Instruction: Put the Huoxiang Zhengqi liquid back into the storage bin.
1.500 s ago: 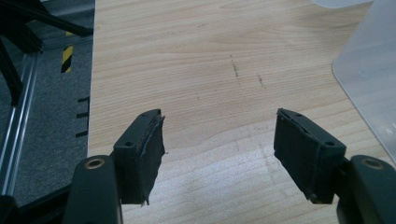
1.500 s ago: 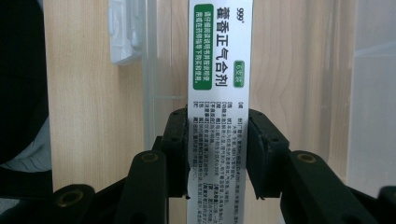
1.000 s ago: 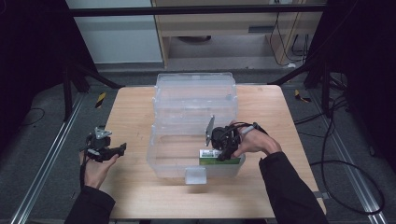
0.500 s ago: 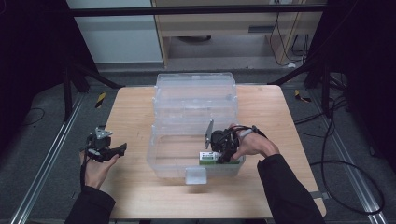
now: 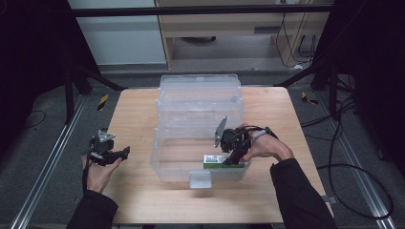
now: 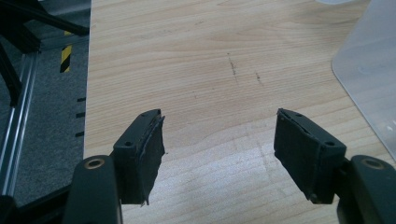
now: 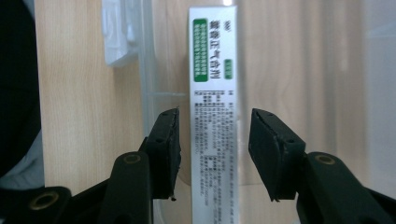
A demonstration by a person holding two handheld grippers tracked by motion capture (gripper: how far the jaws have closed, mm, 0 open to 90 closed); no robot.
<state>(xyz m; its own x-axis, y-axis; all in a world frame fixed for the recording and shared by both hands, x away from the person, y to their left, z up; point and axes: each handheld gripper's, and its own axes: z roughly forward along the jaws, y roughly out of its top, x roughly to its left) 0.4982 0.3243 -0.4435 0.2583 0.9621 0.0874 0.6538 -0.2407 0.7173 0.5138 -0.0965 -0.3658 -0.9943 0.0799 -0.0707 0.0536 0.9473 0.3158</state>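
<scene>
So the right gripper point(image 5: 232, 153) is down inside the clear bin point(image 5: 200, 102) in the middle of the worktop point(image 5: 133, 114), at the bin's near right corner. The white and green box point(image 5: 215, 161) lies on the bin floor right along the near wall. In the right gripper view the box point(image 7: 213, 116) runs straight up between the jaws, which stand apart with a slim gap on each side, so they're around it but not pinching it. There's a little clear latch tab point(image 5: 200, 179) on the outside of the near wall, just left of the box. The left gripper point(image 5: 107, 153) is well apart from all that, held in a hand point(image 5: 98, 171) over the near left part of the worktop, left of the bin. Its jaws are wide apart over bare wood, and the bin's rounded corner point(image 6: 369, 70) pokes in at the right edge of the left gripper view.
</scene>
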